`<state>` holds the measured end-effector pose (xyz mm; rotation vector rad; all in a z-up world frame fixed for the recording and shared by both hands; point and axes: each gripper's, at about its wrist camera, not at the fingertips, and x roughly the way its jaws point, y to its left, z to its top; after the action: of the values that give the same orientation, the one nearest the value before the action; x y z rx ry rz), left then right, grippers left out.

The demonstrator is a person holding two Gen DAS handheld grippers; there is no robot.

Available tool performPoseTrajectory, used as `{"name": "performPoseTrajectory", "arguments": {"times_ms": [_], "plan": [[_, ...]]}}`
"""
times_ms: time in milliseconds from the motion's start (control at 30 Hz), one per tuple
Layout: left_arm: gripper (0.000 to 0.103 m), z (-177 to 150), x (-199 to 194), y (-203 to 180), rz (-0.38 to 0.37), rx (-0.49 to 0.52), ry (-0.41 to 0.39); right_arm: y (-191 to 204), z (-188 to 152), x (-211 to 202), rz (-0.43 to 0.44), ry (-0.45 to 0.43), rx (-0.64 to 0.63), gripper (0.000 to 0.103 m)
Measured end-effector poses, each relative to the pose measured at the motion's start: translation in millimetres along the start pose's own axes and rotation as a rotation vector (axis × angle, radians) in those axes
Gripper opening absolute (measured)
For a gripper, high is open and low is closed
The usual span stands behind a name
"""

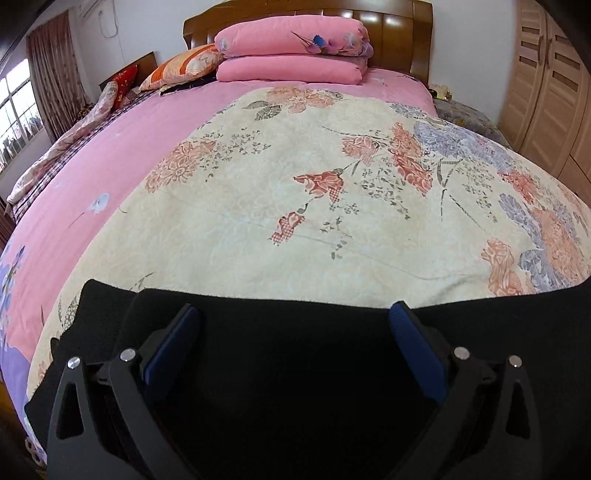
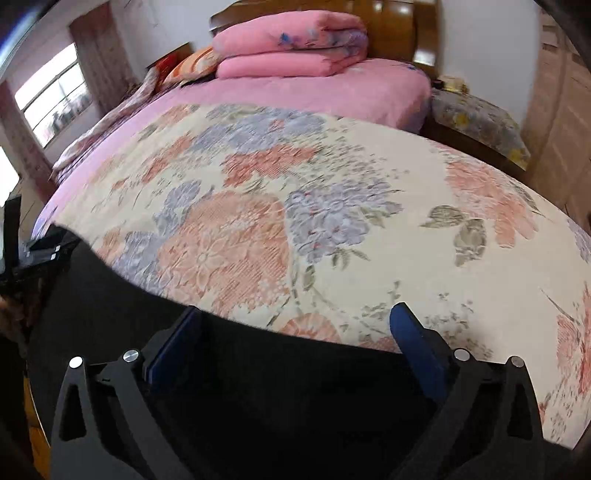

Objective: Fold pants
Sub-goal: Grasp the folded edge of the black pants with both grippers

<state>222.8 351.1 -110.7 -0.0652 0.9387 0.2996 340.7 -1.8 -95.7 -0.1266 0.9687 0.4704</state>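
Note:
Black pants [image 1: 288,369] lie flat along the near edge of the bed on a cream floral blanket [image 1: 295,206]. My left gripper [image 1: 295,314] is open, its blue-padded fingers [image 1: 410,332] spread wide just above the pants' far edge. In the right wrist view the pants [image 2: 258,376] fill the lower left. My right gripper [image 2: 295,317] is open too, fingers wide over the pants' edge, the right pad [image 2: 413,336] over the blanket [image 2: 332,221]. The left gripper's black body [image 2: 44,247] shows at the far left.
A pink sheet [image 1: 110,155] covers the bed. Folded pink quilts [image 1: 291,51] and pillows [image 1: 181,66] lie by the wooden headboard [image 1: 399,22]. A wardrobe [image 1: 546,92] stands at right, a window [image 1: 18,114] with curtains at left. A cloth-covered nightstand [image 2: 476,118] stands beside the bed.

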Motion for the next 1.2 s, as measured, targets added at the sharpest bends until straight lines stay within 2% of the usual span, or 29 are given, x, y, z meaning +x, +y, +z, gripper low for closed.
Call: {"name": "performPoseTrajectory", "arguments": {"times_ms": [67,100,167,267,400,467,500,533,567,600,633,700,800,933,967,1067,1167,1200], "plan": [[0.102,-0.2,0.1,-0.2,0.000,-0.001,0.000,5.3,-3.3,-8.8,-0.042,-0.041,-0.005,0.098],[0.102,-0.2,0.1,-0.3,0.000,0.000,0.001,10.6,-4.9,-11.3,-0.033,-0.052,-0.031,0.098],[0.102,0.0,0.3,-0.4,0.000,0.000,0.001,18.7,-6.3,-6.1,-0.030,-0.025,-0.085,0.099],[0.102,-0.7,1.2,0.9,-0.005,-0.004,0.005,8.6,-0.1,7.2,0.005,0.029,-0.035,0.099],[0.102,0.9,2.3,-0.4,0.003,-0.001,0.007,1.5,3.2,6.8,-0.003,0.022,0.007,0.098],[0.102,4.5,-4.4,-1.8,0.036,-0.009,0.004,0.4,2.9,-4.7,-0.032,0.000,0.025,0.098],[0.101,7.7,-20.3,-5.2,0.126,-0.037,-0.015,-0.1,1.5,-19.8,-0.022,-0.025,0.039,0.098],[0.099,9.3,-38.0,-9.9,0.185,-0.061,-0.052,-0.2,0.2,-32.7,0.007,-0.051,0.043,0.098],[0.099,9.8,-61.0,-17.5,0.183,-0.076,-0.111,-0.3,-2.7,-49.5,0.035,-0.083,0.038,0.098],[0.101,9.8,-90.5,-31.5,0.108,-0.073,-0.187,-0.9,-7.7,-69.2,0.038,-0.111,0.020,0.098],[0.101,9.4,-108.0,-43.9,0.049,-0.065,-0.225,-2.7,-12.7,-79.2,0.028,-0.120,0.007,0.098],[0.101,6.7,-130.6,-84.2,-0.062,-0.020,-0.245,-13.2,-27.5,-92.5,0.011,-0.114,0.003,0.098],[0.101,-4.2,-124.4,-164.2,-0.234,0.141,-0.140,-38.4,-53.1,-94.4,-0.011,-0.057,0.061,0.098],[0.101,-21.0,-109.3,-250.7,-0.357,0.298,-0.067,-52.2,-81.1,-94.9,0.039,-0.009,0.068,0.098],[0.101,-23.8,-102.2,-271.4,-0.374,0.344,-0.052,-51.8,-83.5,-94.5,0.037,-0.005,0.054,0.098],[0.101,-31.8,-75.8,-298.7,-0.268,0.408,-0.013,-63.3,-89.1,-86.5,0.011,0.040,0.061,0.098],[0.102,-29.6,-66.4,-296.3,-0.276,0.387,0.002,-88.3,-90.6,-87.2,0.070,0.024,0.156,0.098],[0.102,-25.4,-64.5,-295.0,-0.235,0.382,0.005,-94.0,-89.7,-92.2,0.027,0.010,0.171,0.098]]}}
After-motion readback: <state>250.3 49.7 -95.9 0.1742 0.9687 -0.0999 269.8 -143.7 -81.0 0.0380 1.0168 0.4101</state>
